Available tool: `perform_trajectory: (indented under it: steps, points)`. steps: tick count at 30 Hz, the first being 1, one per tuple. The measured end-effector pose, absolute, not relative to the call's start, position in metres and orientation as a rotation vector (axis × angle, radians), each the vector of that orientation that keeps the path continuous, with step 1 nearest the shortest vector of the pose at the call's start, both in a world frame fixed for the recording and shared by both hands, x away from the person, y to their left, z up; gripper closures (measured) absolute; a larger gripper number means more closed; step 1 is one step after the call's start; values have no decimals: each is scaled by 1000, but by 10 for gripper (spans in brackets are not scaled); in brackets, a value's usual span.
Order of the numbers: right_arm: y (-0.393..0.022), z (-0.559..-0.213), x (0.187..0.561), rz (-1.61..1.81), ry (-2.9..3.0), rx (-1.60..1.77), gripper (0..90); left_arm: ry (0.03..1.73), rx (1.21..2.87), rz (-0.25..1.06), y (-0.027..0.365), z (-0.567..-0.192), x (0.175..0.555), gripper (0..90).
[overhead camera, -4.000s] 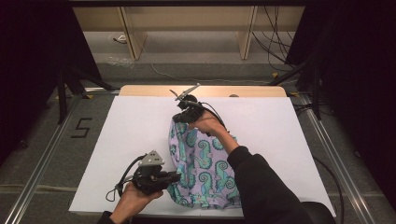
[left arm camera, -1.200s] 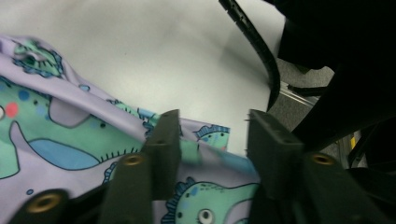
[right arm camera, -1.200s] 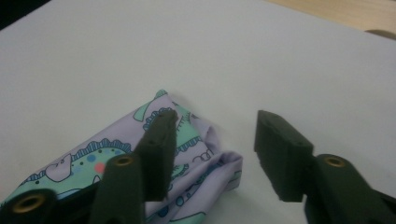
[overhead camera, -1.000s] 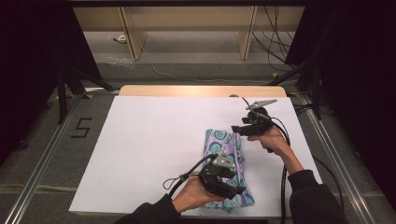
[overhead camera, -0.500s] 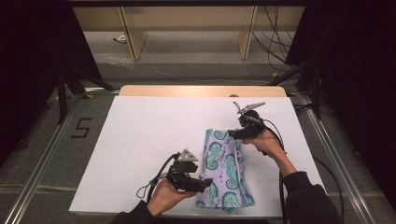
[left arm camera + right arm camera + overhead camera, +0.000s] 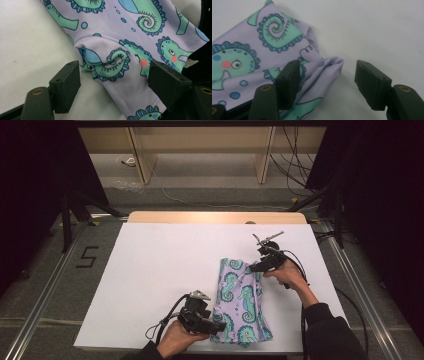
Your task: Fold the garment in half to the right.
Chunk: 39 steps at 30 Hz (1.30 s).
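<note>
A folded lilac cloth printed with green seahorses (image 6: 241,304) is laid right of centre on the white table (image 6: 150,280), long axis near to far. The left gripper (image 6: 218,326) is spread around its near edge. The right gripper (image 6: 251,268), whose jaws have just been closing, is still spread about the far corner.

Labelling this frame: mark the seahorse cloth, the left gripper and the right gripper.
seahorse cloth (image 6: 241,302), high view, middle of the folded fabric.
left gripper (image 6: 113,82), left gripper view, midway between its fingertips.
right gripper (image 6: 327,80), right gripper view, midway between its fingertips.

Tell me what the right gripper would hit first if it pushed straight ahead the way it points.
Probably the bunched corner of the seahorse cloth, which lies between the open jaws of the right gripper, with the white table beyond it. Depth is hard to judge.
</note>
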State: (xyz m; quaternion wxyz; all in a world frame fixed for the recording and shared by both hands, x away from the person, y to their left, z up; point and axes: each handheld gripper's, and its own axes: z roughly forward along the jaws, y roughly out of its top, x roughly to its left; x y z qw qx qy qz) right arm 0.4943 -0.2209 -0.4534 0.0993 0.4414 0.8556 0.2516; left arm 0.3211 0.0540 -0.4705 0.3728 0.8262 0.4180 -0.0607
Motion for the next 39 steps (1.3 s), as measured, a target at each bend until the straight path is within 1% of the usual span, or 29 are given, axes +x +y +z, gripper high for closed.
perform_trajectory:
  steps: [3,10,16,21,23,24,27,31,33,36,39]
  points:
    - [-224,-455,493,764,2554,1297,379,1082,2126,-189,54,-474,321,273]
    - [-215,-460,491,768,2628,1242,367,1095,2133,-246,52,-480,318,307]
    - [-212,-463,491,782,2655,1222,370,1114,2116,-259,53,-480,319,324]
    - [-207,-466,492,774,2676,1207,400,1110,2116,-247,50,-481,316,340]
    - [-206,-467,492,769,2683,1195,409,1089,2123,-238,49,-481,314,371]
    - [-205,-467,492,768,2686,1194,414,1079,2129,-234,48,-482,313,408]
    - [-205,-468,493,778,2677,1209,433,1051,2141,-211,44,-482,311,447]
    - [-206,-467,494,769,2672,1205,496,1019,2144,-199,43,-484,311,525]
    - [-206,-467,494,767,2667,1197,543,997,2136,-168,42,-486,309,602]
    - [-206,-467,494,787,2669,1198,661,972,2130,-141,40,-487,307,675]
    - [-207,-467,494,805,2680,1190,765,949,2140,-116,40,-488,306,722]
